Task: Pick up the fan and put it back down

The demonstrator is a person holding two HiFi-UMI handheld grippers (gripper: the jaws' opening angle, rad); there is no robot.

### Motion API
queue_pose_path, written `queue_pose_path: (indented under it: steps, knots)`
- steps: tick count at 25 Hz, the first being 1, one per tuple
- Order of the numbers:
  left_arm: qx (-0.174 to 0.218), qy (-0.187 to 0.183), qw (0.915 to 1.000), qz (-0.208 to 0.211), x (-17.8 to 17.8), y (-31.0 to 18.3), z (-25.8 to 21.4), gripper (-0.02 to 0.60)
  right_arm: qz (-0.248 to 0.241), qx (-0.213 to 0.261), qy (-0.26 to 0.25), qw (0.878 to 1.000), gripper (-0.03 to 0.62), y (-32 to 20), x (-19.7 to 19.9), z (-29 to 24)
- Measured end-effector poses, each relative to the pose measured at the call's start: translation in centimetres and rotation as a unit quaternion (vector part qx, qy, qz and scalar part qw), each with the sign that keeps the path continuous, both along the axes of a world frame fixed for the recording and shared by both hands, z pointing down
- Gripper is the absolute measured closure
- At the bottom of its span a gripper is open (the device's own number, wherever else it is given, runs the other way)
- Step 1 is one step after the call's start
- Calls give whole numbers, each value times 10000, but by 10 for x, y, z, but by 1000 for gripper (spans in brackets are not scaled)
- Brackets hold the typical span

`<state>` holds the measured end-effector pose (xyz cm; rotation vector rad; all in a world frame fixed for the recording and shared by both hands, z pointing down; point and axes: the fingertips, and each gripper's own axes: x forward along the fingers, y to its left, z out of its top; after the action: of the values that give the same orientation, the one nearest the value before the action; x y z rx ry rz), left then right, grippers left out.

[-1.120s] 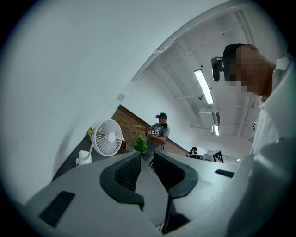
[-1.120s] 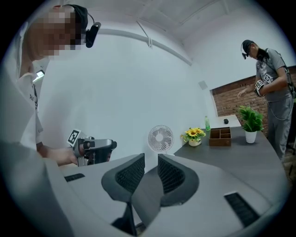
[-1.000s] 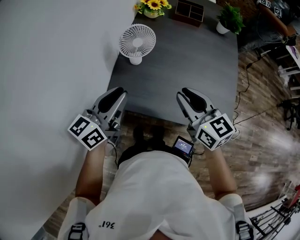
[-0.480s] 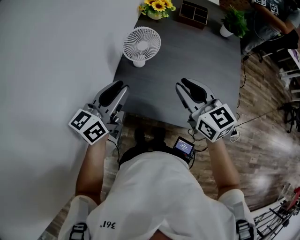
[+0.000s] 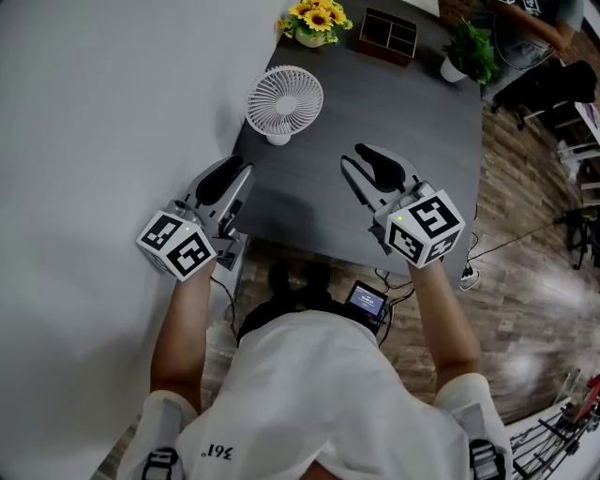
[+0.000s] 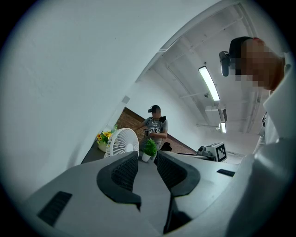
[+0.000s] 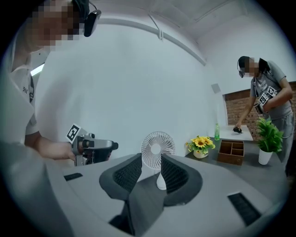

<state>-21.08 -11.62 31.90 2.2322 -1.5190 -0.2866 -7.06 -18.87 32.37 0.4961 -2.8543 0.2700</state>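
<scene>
Fan [image 6: 121,142] base apparently behind left gripper [image 6: 147,157]

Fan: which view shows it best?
Head view: the whole fan stands unobstructed on the table. Right gripper view shows it partly behind the jaws. Left gripper view catches only its grille above one jaw.

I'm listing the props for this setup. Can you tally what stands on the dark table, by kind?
Fan: 1
Potted plants: 2 (sunflowers, green plant)
Wooden divided box: 1
Total: 4
</scene>
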Motion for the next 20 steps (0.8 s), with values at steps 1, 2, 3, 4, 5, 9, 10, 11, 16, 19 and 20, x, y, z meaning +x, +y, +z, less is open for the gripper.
queue_pose_path:
  steps: [1,2,3,4,5,9,10,11,16,19,20]
  knots:
    - [-19,-7,10000,19,-2,-5,2,457,-10,10,16,10000,482,-6,-3,0]
    - [-43,-13,10000,49,-4,-11,4,454,-21,17,35,10000,479,-12,-6,0]
    - [-72,-16,9999,79,-5,-16,7,448,-35,24,55,10000,474,-17,-9,1]
    - [-95,-17,9999,101,-6,-19,10,442,-54,32,76,10000,471,-21,-12,2]
    - [-116,-16,9999,110,-7,-20,14,437,-78,41,97,9999,467,-23,-14,4]
    - [-231,-56,9997,35,-13,-30,20,414,-170,50,172,9997,451,-35,-25,9]
    - [-229,-70,9997,25,-14,-33,20,405,-183,61,186,9996,448,-38,-27,9]
    - [-215,-85,9997,20,-15,-35,18,396,-196,77,198,9996,445,-39,-29,8]
    - [-220,-140,9997,-2,-14,-36,13,368,-287,88,261,9992,436,-37,-37,7]
    - [-254,-155,9995,-43,-19,-47,16,354,-337,56,277,9990,431,-46,-44,10]
    - [-271,-156,9995,-61,-21,-52,18,348,-360,49,291,9989,427,-50,-47,12]
